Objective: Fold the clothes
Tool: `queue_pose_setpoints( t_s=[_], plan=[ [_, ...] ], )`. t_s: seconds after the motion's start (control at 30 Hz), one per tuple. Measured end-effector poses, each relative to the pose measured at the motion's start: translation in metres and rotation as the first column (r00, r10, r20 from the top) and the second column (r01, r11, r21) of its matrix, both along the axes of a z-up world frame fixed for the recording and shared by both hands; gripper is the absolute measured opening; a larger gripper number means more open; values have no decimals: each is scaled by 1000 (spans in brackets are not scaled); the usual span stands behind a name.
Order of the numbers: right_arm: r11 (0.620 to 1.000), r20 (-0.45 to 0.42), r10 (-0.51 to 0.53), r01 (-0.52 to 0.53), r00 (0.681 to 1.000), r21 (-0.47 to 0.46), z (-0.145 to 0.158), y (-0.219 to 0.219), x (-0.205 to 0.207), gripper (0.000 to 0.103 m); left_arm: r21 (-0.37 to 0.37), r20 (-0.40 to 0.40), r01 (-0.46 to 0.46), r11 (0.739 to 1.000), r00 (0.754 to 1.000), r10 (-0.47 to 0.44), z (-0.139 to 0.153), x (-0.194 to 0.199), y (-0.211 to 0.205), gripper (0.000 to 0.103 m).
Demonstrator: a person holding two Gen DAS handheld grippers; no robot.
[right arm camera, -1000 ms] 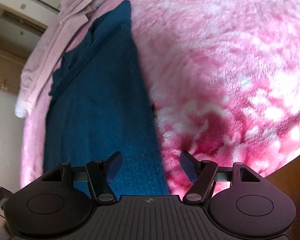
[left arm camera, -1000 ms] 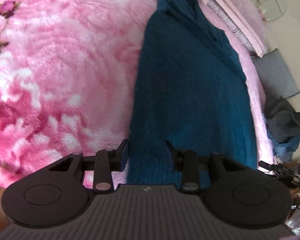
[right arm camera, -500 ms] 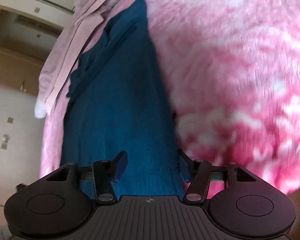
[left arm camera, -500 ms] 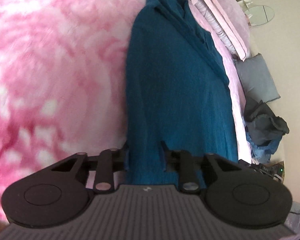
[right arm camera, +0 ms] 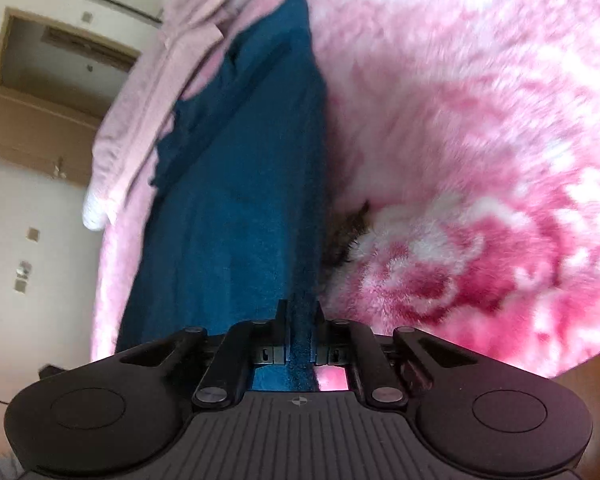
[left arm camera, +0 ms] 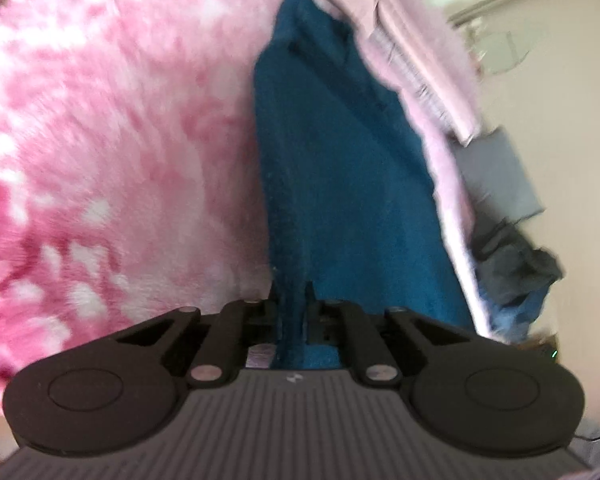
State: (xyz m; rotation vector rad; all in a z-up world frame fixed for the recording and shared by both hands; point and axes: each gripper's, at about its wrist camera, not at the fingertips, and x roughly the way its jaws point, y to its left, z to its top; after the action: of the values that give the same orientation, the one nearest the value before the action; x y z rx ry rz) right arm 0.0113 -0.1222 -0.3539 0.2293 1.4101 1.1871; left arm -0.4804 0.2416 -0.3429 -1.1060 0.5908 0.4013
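A dark teal knitted garment [left arm camera: 340,168] lies folded lengthwise on a fluffy pink blanket [left arm camera: 100,120], stretching away from both grippers. My left gripper [left arm camera: 293,300] is shut on the near hem at its left corner. In the right wrist view the same garment [right arm camera: 236,184] runs up the middle left, and my right gripper [right arm camera: 300,316] is shut on the near hem at its right corner. The pinched cloth stands up between the jaws of each gripper.
A pale pink folded cloth [left arm camera: 412,32] lies along the far edge of the bed, also in the right wrist view [right arm camera: 148,96]. Dark grey and blue clothes [left arm camera: 512,276] are piled on the floor at the right, beside a grey cushion [left arm camera: 500,172].
Both grippers moved onto the garment's near hem and closed on it. They were open one second ago and narrower half a second ago.
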Motion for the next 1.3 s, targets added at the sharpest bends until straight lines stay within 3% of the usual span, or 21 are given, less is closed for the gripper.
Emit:
queue_pose_setpoints(
  t_s=[0.23, 0.4, 0.53, 0.67, 0.83, 0.97, 1.07, 1.1, 1.13, 1.2, 1.23, 1.3],
  plan=[
    [999, 8, 24, -25, 1000, 37, 36, -47, -6, 5, 24, 35, -36, 999, 999, 35, 32, -35, -39, 5],
    [999, -50, 46, -47, 998, -27, 45, -93, -28, 5, -50, -29, -73, 996, 997, 72, 37, -75, -89, 5],
    [996, -127, 44, -54, 991, -73, 51, -109, -46, 6, -97, -51, -83, 992, 996, 78, 46, -84, -104, 5],
    [996, -144, 49, -59, 988, -70, 68, -93, -35, 6, -85, -20, -67, 994, 998, 65, 63, -68, -79, 5],
    [999, -115, 35, -34, 993, 10, 102, -30, 10, 6, -51, 115, -55, 997, 991, 61, 86, -24, -12, 5],
    [997, -67, -14, 19, 998, 71, 115, 45, 56, 6, -51, 179, -69, 996, 981, 77, 81, 37, 61, 5],
    [987, -39, -150, 152, 988, 61, 105, 107, 90, 6, -74, 153, -143, 987, 976, 153, 61, 79, 112, 7],
    [977, -48, -207, 209, 977, 45, 99, 125, 100, 18, -83, 138, -171, 982, 974, 181, 54, 92, 128, 9],
    [961, -59, -274, 275, 960, 11, 91, 138, 109, 39, -93, 111, -208, 974, 970, 217, 47, 101, 141, 10],
    [918, -47, -397, 396, 917, -33, 81, 151, 119, 62, -126, 73, -253, 959, 962, 264, 34, 108, 162, 14],
    [907, -24, -421, 421, 907, -26, 81, 152, 120, 62, -135, 56, -260, 956, 961, 269, 30, 107, 169, 19],
    [909, 36, -415, 416, 909, -11, 84, 145, 116, 62, -97, 23, -226, 969, 973, 229, 29, 103, 176, 21]
  ],
)
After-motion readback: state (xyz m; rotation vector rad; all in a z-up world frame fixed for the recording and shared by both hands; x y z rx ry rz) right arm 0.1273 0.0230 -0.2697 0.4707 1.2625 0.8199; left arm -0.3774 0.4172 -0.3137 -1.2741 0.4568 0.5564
